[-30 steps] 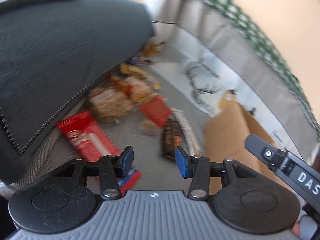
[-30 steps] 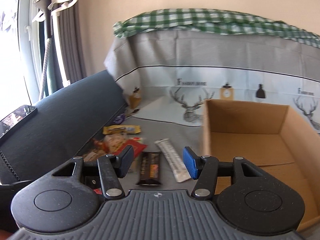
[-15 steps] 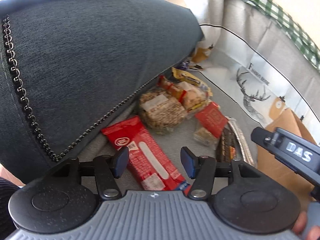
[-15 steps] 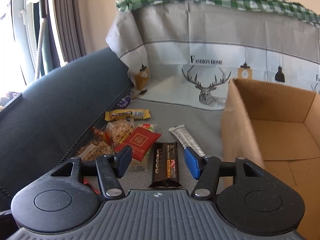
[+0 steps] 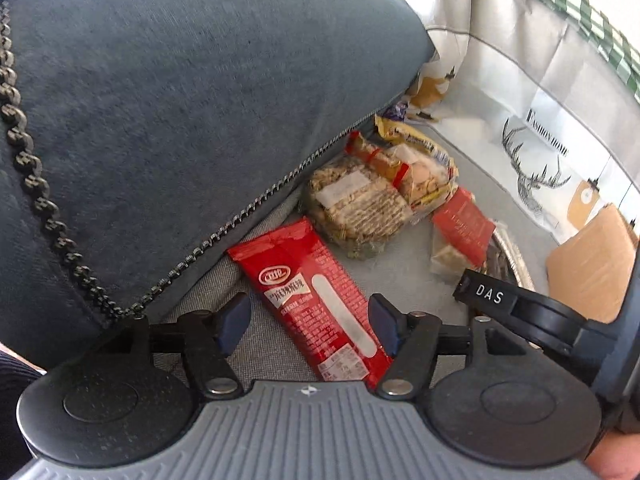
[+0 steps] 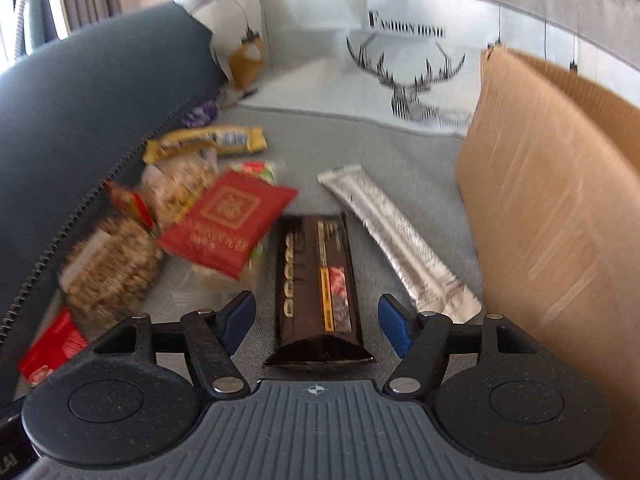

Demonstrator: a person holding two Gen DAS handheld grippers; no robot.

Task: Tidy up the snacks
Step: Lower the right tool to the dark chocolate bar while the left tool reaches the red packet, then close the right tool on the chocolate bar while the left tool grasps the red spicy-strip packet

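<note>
left gripper [image 5: 310, 322]: jaws partly spread and just been opening; the red snack packet lies between them, but the pads press on nothing and it holds nothing.
red snack packet [image 5: 312, 300]: nearest item on the left side, flat on the grey seat just beside the piping of the dark cushion [image 5: 180, 120], long axis running near to far. Probably light, with slick, crinkly film that gives under pressure; likely best pinched across its narrow width near the middle, where the contents stiffen it, not at the flat sealed ends.
right gripper [image 6: 316, 320]: jaws likewise partly spread and just been opening, straddling the near end of the dark bar, pads clear of it, nothing held.
dark bar [image 6: 316, 276]: flat on the seat, lengthwise near to far, apart from the silver stick to its right. Looks stiff and boxy, so a firm pinch across the width should hold; glossy wrapper may slip.
silver stick pack [image 6: 400, 240]: slanted between the bar and the box; thin, probably floppy.
cardboard box [image 6: 552, 208]: at the right, its wall close to the right gripper; its inside is out of view here. Judged the place for the snacks.
brown biscuit pack [image 5: 356, 204]: farther back on the left; contents look crumbly, calling for a gentle grip.
red square sachet [image 6: 228, 224]: overlapping other packets; soft, light.
yellow bar [image 6: 204, 142]: farthest, by the cushion edge.
</note>
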